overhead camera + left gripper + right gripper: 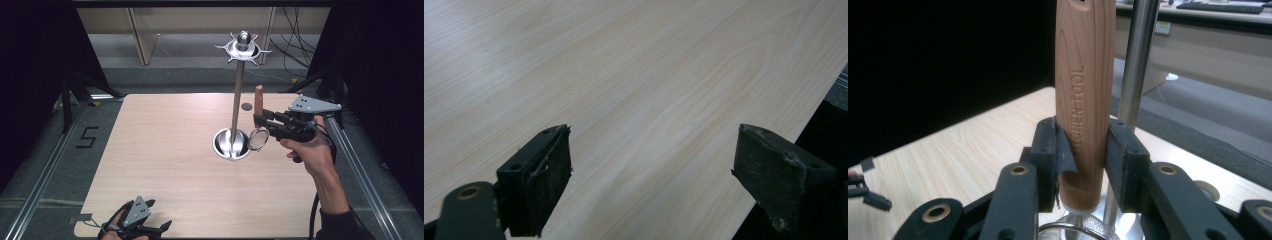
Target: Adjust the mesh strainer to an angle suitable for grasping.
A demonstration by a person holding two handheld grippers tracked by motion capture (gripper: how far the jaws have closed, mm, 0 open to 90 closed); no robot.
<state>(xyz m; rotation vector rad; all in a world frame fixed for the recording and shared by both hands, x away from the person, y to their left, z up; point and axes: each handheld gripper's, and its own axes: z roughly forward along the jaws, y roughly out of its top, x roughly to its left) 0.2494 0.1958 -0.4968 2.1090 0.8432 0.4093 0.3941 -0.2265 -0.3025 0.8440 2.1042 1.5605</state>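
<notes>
A kitchen tool with a wooden handle point(258, 100) and a round wire head point(258, 138) is held upright above the table. My right gripper point(259, 120) is shut on that handle point(1083, 115), just right of a tall metal stand point(237, 100). The stand's pole point(1138, 60) rises from a round base point(231, 143) to a hooked crown point(243, 48). At the table's near left edge, my left gripper point(162, 227) rests low and open. In the left gripper view its pads point(549, 175) stand far apart over bare wood, nothing between them.
The light wooden table point(165, 150) fills the middle, with a small dark hole point(246, 106) behind the stand. Black curtains flank both sides, metal rails point(45, 175) run along the floor, and cables lie at the back right.
</notes>
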